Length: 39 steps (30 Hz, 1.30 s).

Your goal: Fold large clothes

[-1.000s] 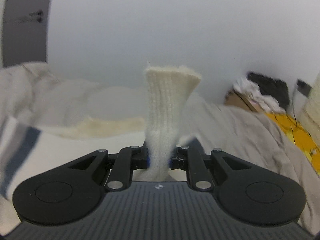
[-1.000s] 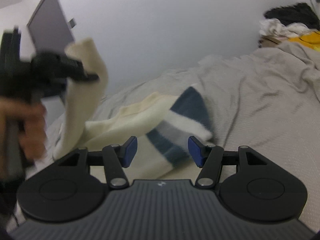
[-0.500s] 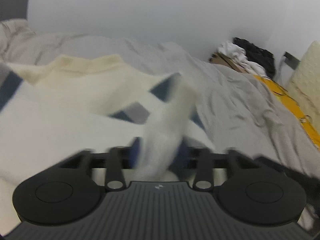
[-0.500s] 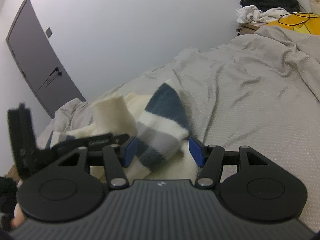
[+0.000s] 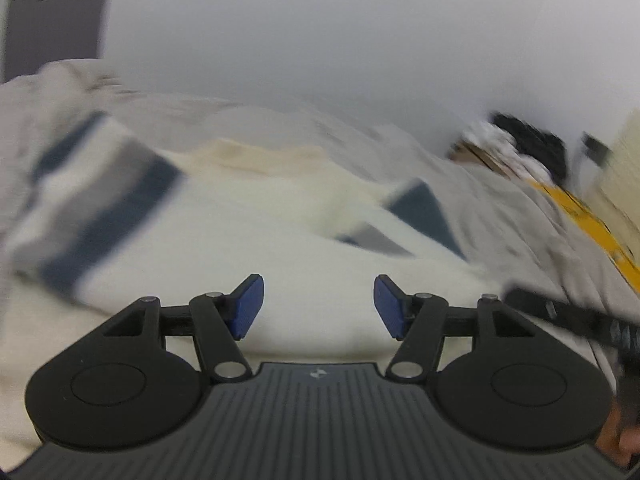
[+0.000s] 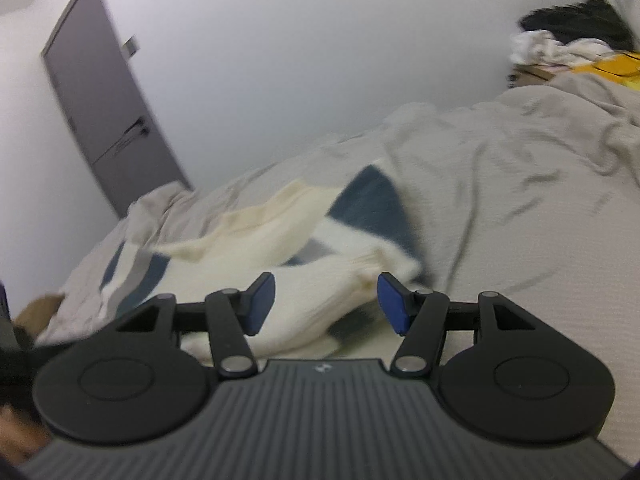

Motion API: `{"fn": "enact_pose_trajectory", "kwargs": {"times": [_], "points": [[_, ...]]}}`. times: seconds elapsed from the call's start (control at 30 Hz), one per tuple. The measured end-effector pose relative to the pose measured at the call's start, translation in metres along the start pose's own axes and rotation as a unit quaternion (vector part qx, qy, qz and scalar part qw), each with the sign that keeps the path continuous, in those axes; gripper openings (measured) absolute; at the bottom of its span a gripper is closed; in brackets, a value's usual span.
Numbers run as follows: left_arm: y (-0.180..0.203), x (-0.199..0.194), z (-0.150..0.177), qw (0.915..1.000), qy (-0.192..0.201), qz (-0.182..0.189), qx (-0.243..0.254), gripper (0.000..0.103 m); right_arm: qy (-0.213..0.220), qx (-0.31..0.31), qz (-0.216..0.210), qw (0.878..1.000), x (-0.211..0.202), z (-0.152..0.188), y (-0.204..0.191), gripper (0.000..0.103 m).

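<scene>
Two grippers: both show, one in each wrist view.
Door: a grey door stands at the left in a white wall.
Bed: a wrinkly beige cover lies over it.
Sweater: a cream sweater with blue and grey stripes lies spread on the bed.
Left gripper: pads spread apart over the sweater, nothing pinched.
Right gripper: pads spread apart, a sleeve lies between them, not squeezed.
Clothes pile: black and white clothes sit far right, past a yellow cloth.
</scene>
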State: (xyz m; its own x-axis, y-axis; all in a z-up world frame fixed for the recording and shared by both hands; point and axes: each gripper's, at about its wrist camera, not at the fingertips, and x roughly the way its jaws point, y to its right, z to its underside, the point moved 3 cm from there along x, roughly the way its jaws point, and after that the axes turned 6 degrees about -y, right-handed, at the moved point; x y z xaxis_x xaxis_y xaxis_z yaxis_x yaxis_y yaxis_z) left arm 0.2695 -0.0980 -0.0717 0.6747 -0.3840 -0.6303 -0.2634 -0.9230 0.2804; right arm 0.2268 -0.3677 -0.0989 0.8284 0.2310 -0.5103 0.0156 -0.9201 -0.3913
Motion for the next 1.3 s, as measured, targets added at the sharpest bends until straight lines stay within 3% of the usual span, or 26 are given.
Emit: {"fn": "enact_pose_trajectory", "kwargs": {"times": [0.33,0.6,0.77,0.93,1.17,1.3], "points": [[-0.108,0.018,-0.058,0.9939,0.011,-0.101,-0.044,0.067,-0.029,-0.034,0.015,0.999,0.042,0.0,-0.016,0.056],[-0.157,0.052,-0.081,0.9925,-0.008,-0.11,-0.052,0.067,-0.042,-0.08,0.068,0.994,0.076,-0.001,-0.026,0.051],[-0.169,0.078,-0.084,0.9914,-0.035,-0.116,-0.048,0.067,-0.061,-0.063,0.077,0.993,0.104,0.003,-0.016,0.051],[-0.169,0.084,-0.084,0.9907,-0.046,-0.121,-0.04,0.067,-0.065,-0.086,0.102,0.989,0.119,0.008,-0.022,0.051],[-0.165,0.045,-0.081,0.9927,-0.043,-0.095,-0.061,0.067,-0.049,-0.045,0.097,0.993,0.105,0.002,-0.021,0.051],[-0.158,0.009,-0.072,0.9926,-0.033,-0.088,-0.076,0.067,-0.032,-0.051,0.1,0.993,0.089,0.0,-0.026,0.052]]}}
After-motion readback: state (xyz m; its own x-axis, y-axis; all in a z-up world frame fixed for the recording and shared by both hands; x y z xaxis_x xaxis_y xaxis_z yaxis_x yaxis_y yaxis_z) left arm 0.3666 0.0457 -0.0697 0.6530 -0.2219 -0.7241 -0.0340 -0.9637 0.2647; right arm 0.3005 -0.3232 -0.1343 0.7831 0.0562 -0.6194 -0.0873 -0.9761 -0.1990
